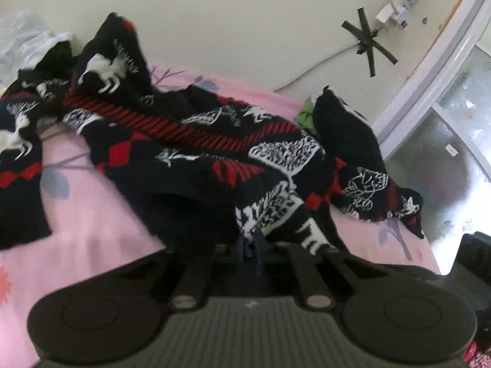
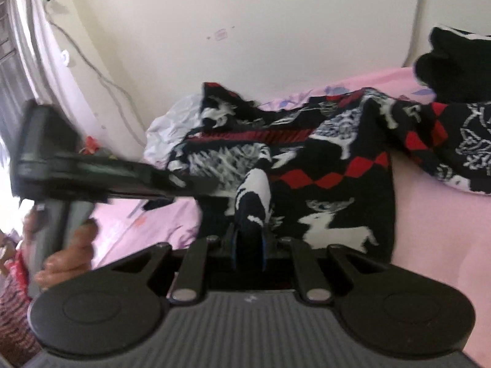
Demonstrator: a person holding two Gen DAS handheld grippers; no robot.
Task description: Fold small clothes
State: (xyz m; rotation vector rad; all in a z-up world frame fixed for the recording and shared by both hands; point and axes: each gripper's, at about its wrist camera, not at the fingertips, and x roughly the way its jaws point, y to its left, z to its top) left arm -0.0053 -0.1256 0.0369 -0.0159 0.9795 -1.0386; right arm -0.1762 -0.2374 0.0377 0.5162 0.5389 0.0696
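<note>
Left tongs (image 1: 250, 245) are pinching the sweater (image 1: 190, 141) edge, and the right tongs (image 2: 249, 242) pinch another fold. The sweater sprawls on the pink bed (image 1: 92, 214) from about 10 to 3 o'clock, its long axis crosswise, both hands equally close.

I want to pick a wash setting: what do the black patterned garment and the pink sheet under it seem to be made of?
The patterned garment looks like a thick knit, probably wool or acrylic: ribbed red bands, blocky woven-in deer and trees, matte surface. The pink sheet looks like thin, smooth woven cotton or a blend, with printed flowers and soft creases. Fibre content can't be confirmed.
</note>
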